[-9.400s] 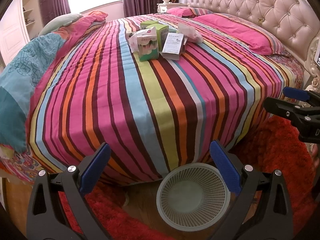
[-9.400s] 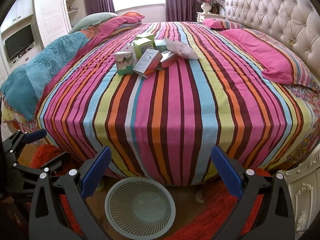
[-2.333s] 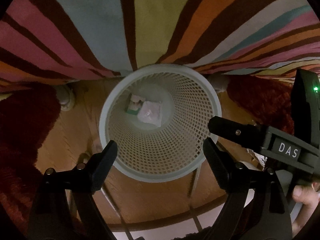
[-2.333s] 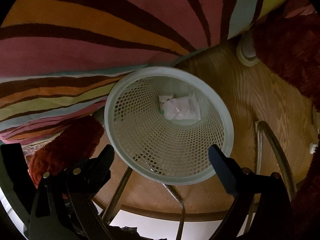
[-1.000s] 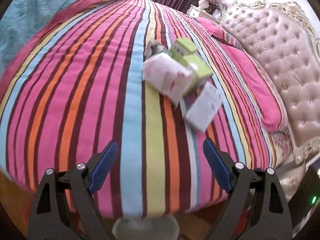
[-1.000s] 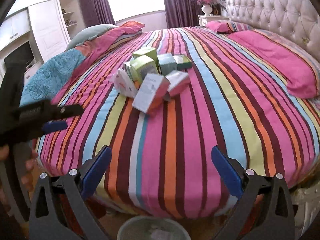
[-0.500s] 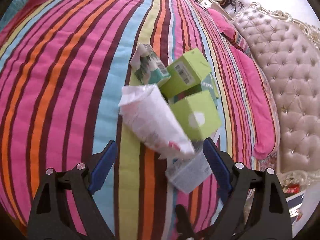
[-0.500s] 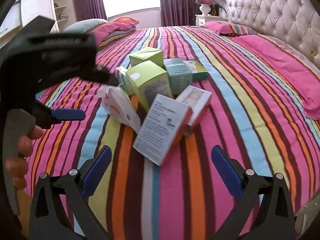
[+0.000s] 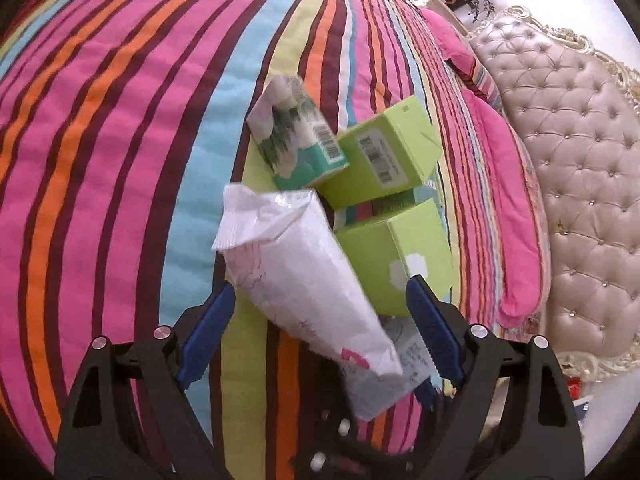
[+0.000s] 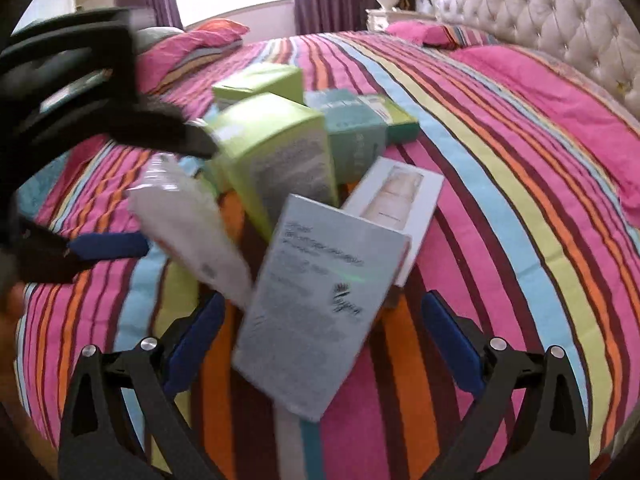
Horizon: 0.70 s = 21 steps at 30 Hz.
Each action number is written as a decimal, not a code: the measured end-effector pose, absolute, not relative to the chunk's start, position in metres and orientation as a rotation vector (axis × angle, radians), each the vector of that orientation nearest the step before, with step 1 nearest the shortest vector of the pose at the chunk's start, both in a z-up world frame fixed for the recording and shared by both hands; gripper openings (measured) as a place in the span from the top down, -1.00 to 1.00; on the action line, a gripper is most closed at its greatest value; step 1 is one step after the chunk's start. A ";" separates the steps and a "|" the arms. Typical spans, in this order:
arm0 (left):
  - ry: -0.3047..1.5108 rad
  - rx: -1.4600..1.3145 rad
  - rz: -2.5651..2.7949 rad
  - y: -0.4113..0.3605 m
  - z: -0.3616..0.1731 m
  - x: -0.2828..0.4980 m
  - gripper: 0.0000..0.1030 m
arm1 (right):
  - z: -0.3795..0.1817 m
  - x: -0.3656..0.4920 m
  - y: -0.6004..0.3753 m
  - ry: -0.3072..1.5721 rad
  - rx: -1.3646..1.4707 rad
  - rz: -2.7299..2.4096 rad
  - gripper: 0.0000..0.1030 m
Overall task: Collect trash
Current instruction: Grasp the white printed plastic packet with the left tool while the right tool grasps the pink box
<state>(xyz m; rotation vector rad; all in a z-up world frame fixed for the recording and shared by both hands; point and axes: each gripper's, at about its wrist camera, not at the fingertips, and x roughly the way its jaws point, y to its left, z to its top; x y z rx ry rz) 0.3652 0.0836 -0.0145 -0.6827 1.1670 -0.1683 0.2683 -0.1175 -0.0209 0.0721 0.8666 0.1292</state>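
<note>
Both grippers stood wide and empty: the left gripper [image 9: 316, 336] straddled a white packet [image 9: 304, 276], the right gripper [image 10: 320, 344] a grey box [image 10: 320, 316]. Beyond them, green boxes [image 9: 380, 160] lay heaped on the bed [image 9: 100, 140], all uncollected; much work remained.

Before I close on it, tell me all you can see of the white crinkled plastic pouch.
The white crinkled plastic pouch looks soft and part full, with a crimped sealed end, faint pink print and a pink mark near its lower end. It lies slanted on the striped bedspread, against the green cardboard boxes, between the open left tool's blue pads, seemingly untouched.
</note>
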 end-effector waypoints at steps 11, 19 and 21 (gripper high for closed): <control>1.151 -0.657 -0.099 0.084 -0.038 0.359 -0.33 | -0.022 0.267 -0.121 0.878 0.077 0.219 -0.10; 1.071 -0.503 -0.154 0.079 -0.026 0.338 0.25 | -0.007 0.249 -0.158 0.871 0.212 0.331 0.03; 1.053 -0.474 -0.166 0.077 -0.020 0.328 0.25 | -0.002 0.242 -0.168 0.869 0.236 0.343 0.22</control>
